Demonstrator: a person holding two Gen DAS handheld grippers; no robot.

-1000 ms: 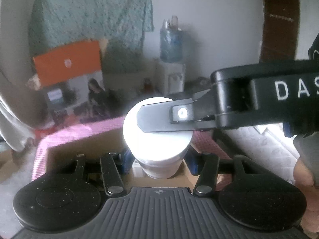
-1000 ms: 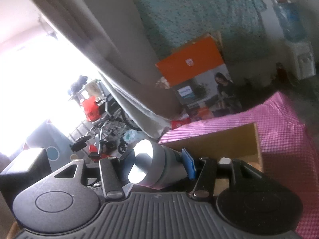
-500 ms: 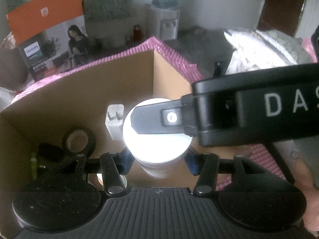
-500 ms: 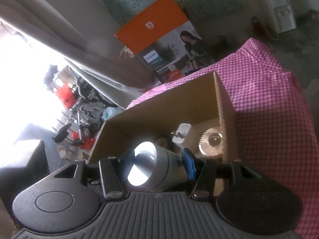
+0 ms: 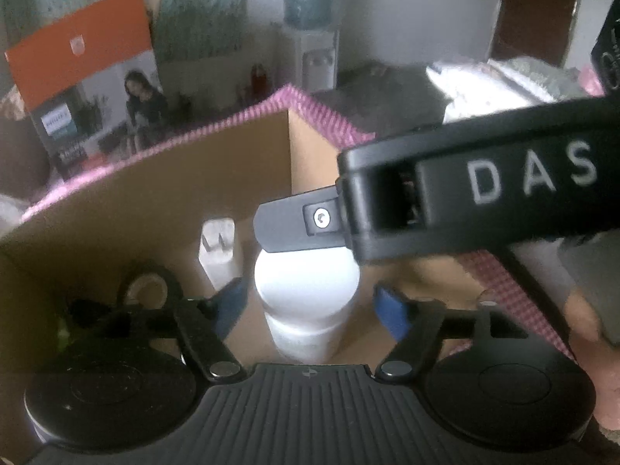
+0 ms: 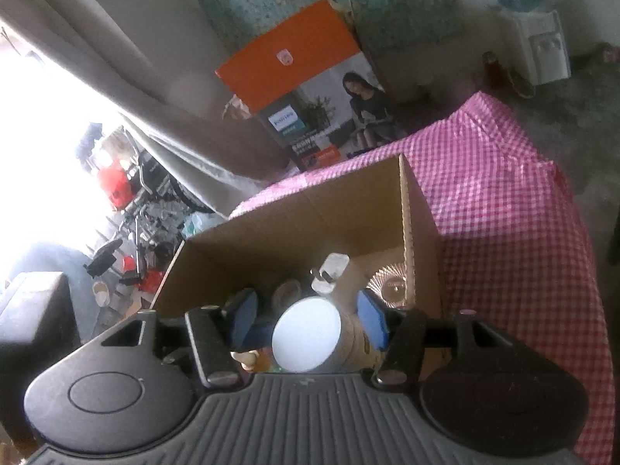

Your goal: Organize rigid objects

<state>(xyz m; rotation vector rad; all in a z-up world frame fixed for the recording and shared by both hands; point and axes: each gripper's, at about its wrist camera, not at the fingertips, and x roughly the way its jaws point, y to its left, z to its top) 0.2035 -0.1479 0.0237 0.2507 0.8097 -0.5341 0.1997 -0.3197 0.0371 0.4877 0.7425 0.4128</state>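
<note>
- The cardboard box [image 6: 294, 228] sits open on the pink checked cloth [image 6: 503, 209]. Inside it are a white plug adapter [image 5: 217, 248], a black tape roll [image 5: 149, 290] and a ribbed glass dish [image 6: 391, 288] against the right wall.
- The white bottle [image 5: 306, 294] now stands inside the box, cap up.
- The left gripper [image 5: 310, 310] has just been opening; the bottle stands between its blue pads [image 5: 389, 312] with a gap on each side, so it is released.
- The right gripper [image 6: 308, 319] has also just been opening; its pads flank the bottle without pressing.
- Beyond the table stand an orange-topped product carton [image 6: 306, 89], a water dispenser [image 5: 310, 38] and a pale curtain [image 6: 116, 38].
- Compared with a second ago, both grippers are lower, inside the box, and the bottle is no longer clamped.
</note>
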